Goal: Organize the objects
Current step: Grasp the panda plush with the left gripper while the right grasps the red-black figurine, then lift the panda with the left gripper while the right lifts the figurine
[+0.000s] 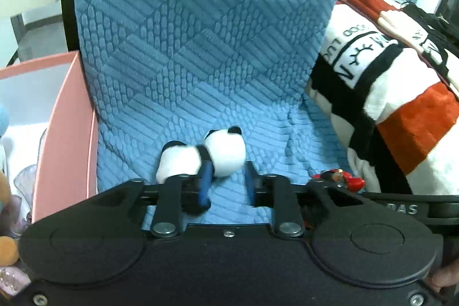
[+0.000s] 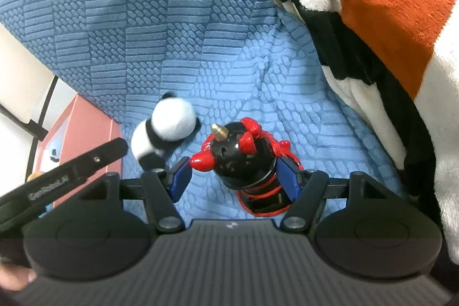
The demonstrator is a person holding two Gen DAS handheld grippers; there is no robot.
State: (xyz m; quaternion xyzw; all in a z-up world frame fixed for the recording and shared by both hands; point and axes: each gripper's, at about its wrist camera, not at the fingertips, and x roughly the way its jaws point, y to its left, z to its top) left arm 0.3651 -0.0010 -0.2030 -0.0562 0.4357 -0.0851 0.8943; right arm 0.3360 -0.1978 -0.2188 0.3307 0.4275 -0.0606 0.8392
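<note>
Plush panda (image 1: 202, 155) pinched in left gripper (image 1: 228, 182) over blue quilted cover (image 1: 200, 33). Red-and-black figurine (image 2: 243, 159) between right gripper (image 2: 235, 177) pads, apparently clamped.

The plush panda (image 1: 200, 155) is white with black ears and limbs, on a blue quilted cover (image 1: 200, 33) embossed with ribbed squares. The figurine (image 2: 243, 159) is glossy black with red trim; the box (image 1: 66, 119) is pink, the blanket (image 1: 401, 111) white, black and orange.

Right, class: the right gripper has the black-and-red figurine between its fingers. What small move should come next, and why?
Probably carry the figurine toward the pink box on the left: the right gripper's pads seem to press both its sides, and the box already holds toys.
</note>
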